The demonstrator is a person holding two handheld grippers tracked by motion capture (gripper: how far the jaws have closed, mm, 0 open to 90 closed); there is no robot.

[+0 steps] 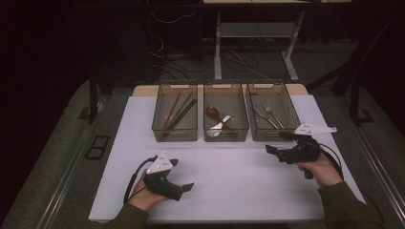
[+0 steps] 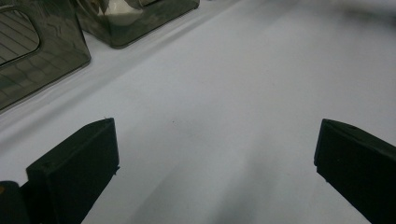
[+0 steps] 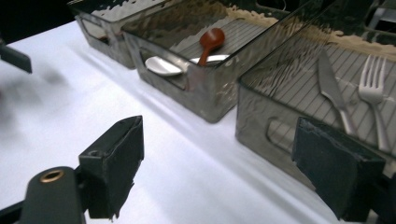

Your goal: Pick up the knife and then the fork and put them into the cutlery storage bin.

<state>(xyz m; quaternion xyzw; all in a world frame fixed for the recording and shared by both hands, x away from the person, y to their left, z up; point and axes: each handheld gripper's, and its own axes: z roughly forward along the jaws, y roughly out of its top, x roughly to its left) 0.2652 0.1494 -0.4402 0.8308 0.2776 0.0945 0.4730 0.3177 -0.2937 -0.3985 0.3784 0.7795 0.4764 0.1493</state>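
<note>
High view: three bins in a row at the desk's (image 1: 239,191) far edge. Left bin (image 1: 175,114) has chopsticks (image 1: 177,112); mid bin (image 1: 226,113) has a red spoon (image 1: 213,112) & a metal spoon (image 1: 218,127); right bin (image 1: 272,112) has a knife (image 1: 261,117) & fork (image 1: 271,113). Left gripper (image 1: 184,175) sits low near the desk's near edge, w/ hand under it, jaws wide, holding nothing. Right gripper (image 1: 276,136) is just in front of the right bin, near its near wall, jaws wide, empty.

Left gripper view: jaws far apart over bare desk; two bins at top left corner.

Right gripper view: jaws wide; right bin just ahead, knife & fork lying flat inside; mid bin beyond w/ both spoons.
</note>
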